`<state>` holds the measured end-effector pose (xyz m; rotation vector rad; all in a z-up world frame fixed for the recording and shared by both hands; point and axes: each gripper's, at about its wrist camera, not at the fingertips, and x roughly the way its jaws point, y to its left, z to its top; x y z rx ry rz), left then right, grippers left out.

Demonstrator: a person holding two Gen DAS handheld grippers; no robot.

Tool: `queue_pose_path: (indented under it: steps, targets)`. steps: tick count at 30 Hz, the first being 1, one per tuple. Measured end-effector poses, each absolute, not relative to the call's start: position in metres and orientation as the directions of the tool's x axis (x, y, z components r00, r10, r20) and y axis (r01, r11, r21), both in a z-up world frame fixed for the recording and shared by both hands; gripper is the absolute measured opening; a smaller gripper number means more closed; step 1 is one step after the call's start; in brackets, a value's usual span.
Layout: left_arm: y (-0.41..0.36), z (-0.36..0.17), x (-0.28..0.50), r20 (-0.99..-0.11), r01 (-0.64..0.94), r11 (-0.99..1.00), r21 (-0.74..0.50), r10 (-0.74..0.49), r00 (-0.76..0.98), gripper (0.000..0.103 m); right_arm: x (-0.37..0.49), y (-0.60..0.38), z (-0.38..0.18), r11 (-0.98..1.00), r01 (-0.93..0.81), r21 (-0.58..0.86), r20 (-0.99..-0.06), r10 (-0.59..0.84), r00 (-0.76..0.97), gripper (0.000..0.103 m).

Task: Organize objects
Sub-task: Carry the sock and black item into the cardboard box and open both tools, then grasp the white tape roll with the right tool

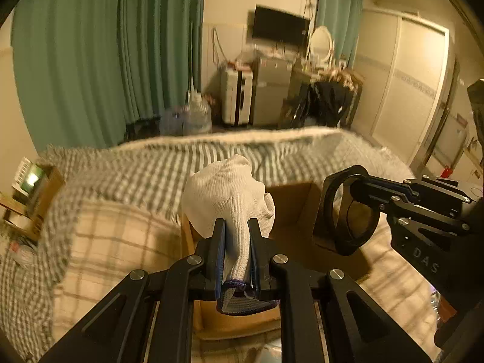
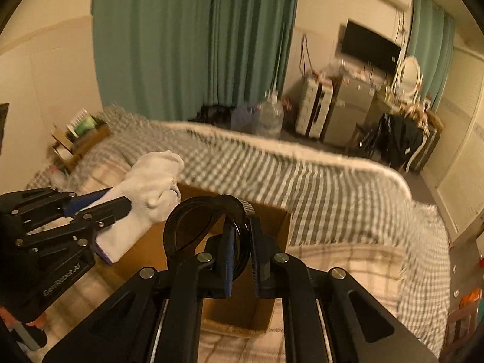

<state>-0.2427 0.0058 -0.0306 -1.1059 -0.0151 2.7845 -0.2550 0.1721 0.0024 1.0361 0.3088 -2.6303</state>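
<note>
My left gripper [image 1: 237,225] is shut on a white knit glove [image 1: 227,193] with a dark cuff and holds it above an open cardboard box [image 1: 290,208] on the bed. My right gripper [image 2: 242,224] is shut on dark sunglasses [image 2: 193,227], also above the box [image 2: 272,227]. In the left wrist view the right gripper [image 1: 352,187] and the sunglasses [image 1: 348,211] hang at the right over the box. In the right wrist view the left gripper [image 2: 118,198] and the glove [image 2: 148,181] are at the left.
The box sits on a bed with a checked blanket [image 1: 136,175] and plaid sheet [image 1: 121,236]. A small shelf box [image 1: 30,193] is at the bed's left. Behind are green curtains [image 1: 106,60], water jugs [image 1: 196,115], a suitcase [image 1: 236,93] and a TV [image 1: 281,27].
</note>
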Motion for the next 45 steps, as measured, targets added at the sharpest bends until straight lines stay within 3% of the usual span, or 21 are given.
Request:
queue_pose_path:
  steps: [7,11,13,15,16,17,18,26,29,35,45]
  targets:
    - [0.006,-0.078,-0.263,-0.738,-0.160,-0.983,-0.085,0.171,-0.653,0.014,-0.290,0.183,-0.069,-0.941,0.335,-0.043,-0.763,-0.186,-0.619,0.009]
    - [0.013,-0.082,-0.262,-0.740,-0.180,-0.982,-0.062,0.167,-0.652,0.016,-0.290,0.190,-0.077,-0.940,0.340,0.005,-0.761,-0.224,-0.609,0.010]
    - [0.015,-0.080,-0.260,-0.737,-0.190,-0.980,-0.065,0.176,-0.653,0.017,-0.287,0.190,-0.074,-0.937,0.348,0.025,-0.759,-0.245,-0.603,0.016]
    - [0.017,-0.074,-0.255,-0.733,-0.195,-0.980,-0.050,0.168,-0.659,0.032,-0.282,0.193,-0.067,-0.940,0.340,0.029,-0.749,-0.246,-0.615,0.054]
    - [0.019,-0.072,-0.254,-0.732,-0.195,-0.980,-0.036,0.159,-0.663,0.038,-0.279,0.195,-0.062,-0.944,0.330,0.027,-0.741,-0.240,-0.627,0.062]
    - [0.019,-0.069,-0.251,-0.728,-0.191,-0.981,-0.022,0.146,-0.670,0.057,-0.276,0.196,-0.057,-0.947,0.321,0.025,-0.732,-0.236,-0.639,0.068]
    - [0.019,-0.064,-0.247,-0.720,-0.182,-0.983,-0.007,0.131,-0.682,0.069,-0.271,0.197,-0.050,-0.949,0.315,0.027,-0.722,-0.236,-0.650,0.068]
    - [0.004,-0.022,-0.200,-0.684,-0.141,-0.990,0.010,0.096,-0.723,0.098,-0.220,0.223,0.007,-0.961,0.275,0.023,-0.659,-0.221,-0.719,0.082]
    - [-0.001,-0.001,-0.175,-0.660,-0.124,-0.992,0.018,0.081,-0.747,0.103,-0.190,0.235,0.031,-0.968,0.252,0.003,-0.629,-0.198,-0.752,0.089]
    - [-0.004,0.030,-0.121,-0.645,-0.102,-0.994,0.038,0.054,-0.762,0.103,-0.125,0.243,0.069,-0.967,0.253,-0.040,-0.585,-0.182,-0.790,0.095]
    - [-0.010,0.039,-0.033,-0.615,-0.059,-0.998,0.039,0.022,-0.788,0.103,-0.031,0.240,0.074,-0.960,0.266,-0.091,-0.571,-0.168,-0.804,0.101]
